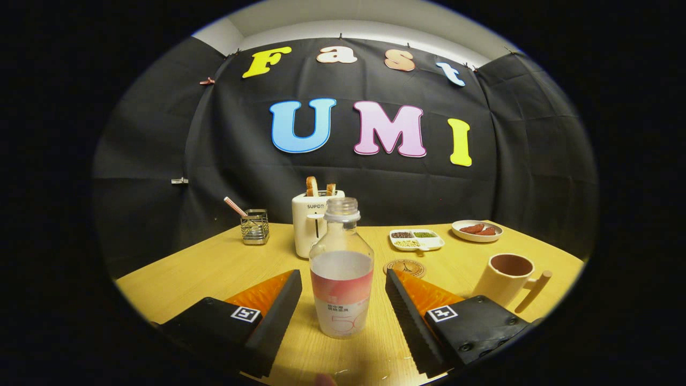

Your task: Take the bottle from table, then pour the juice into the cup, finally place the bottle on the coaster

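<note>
While the tool [343,292] stands spread wide, its two ribbed fingers [278,311] flank the bottle [341,271] with clear desk showing on either side, so neither finger touches it. The bottle sits between the fingers, roughly midway, a little nearer their tips than their bases. It stands upright on the desk [214,268], long axis vertical, uncapped neck pointing straight up and label facing the camera. That is the relation the coming move turns on: the fingers face each other across the upright body, so closing them should pinch the labelled part squarely; my guess is that little or no further advance is needed.

Beyond the right finger lies the round coaster [404,266], flat on the desk, and further right stands the cup [509,279], mouth open upward and handle turned to the right. Behind the bottle is a white toaster [313,222] with bread in its slots, a wire holder [254,227] to its left, a divided dish [416,239] and a small plate [477,230] to the right.
</note>
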